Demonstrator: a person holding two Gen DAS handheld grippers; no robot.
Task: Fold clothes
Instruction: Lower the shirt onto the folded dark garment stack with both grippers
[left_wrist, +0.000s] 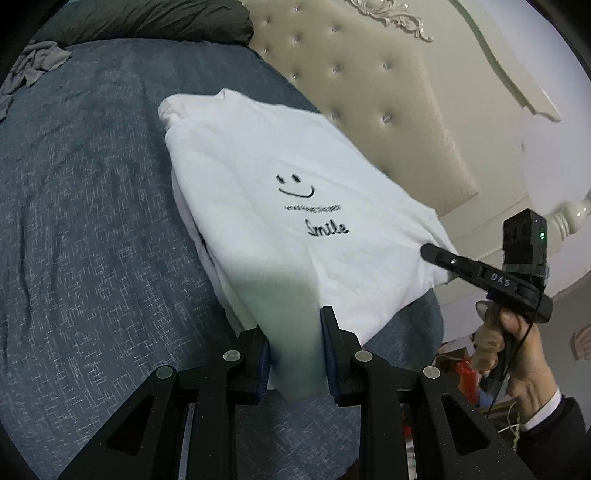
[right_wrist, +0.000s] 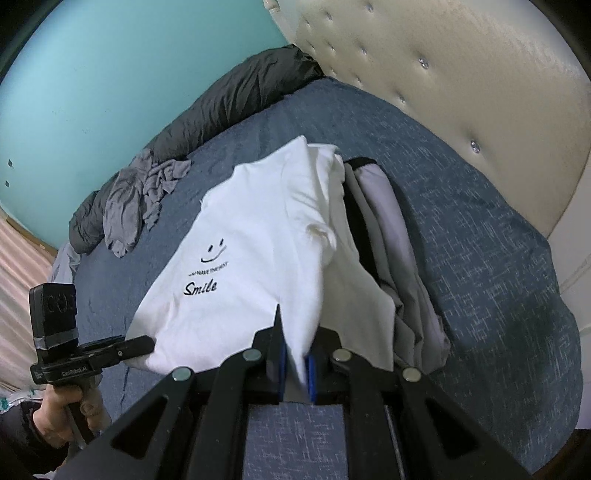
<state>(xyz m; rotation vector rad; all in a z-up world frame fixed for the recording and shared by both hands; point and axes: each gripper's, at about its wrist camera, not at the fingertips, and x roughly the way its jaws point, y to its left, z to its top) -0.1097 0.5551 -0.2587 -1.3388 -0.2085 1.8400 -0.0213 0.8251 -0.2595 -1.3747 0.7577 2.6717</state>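
Gripping white shirt (right_wrist: 258, 236) edges, left tool (left_wrist: 295, 354), right tool (right_wrist: 295, 365), blue bed (left_wrist: 92, 221)

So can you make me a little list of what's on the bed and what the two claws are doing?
bed cover: blue, textured
top shirt: white shirt with a smiley face and the word Smile, lying on a stack
stack underneath: pale folded clothes showing at one side
left claw: left claw closed on the white shirt's near edge
right claw: right claw closed on another edge of the same shirt
unfolded: grey garment, crumpled, farther off
also on bed: dark duvet along the far edge
behind: cream tufted headboard
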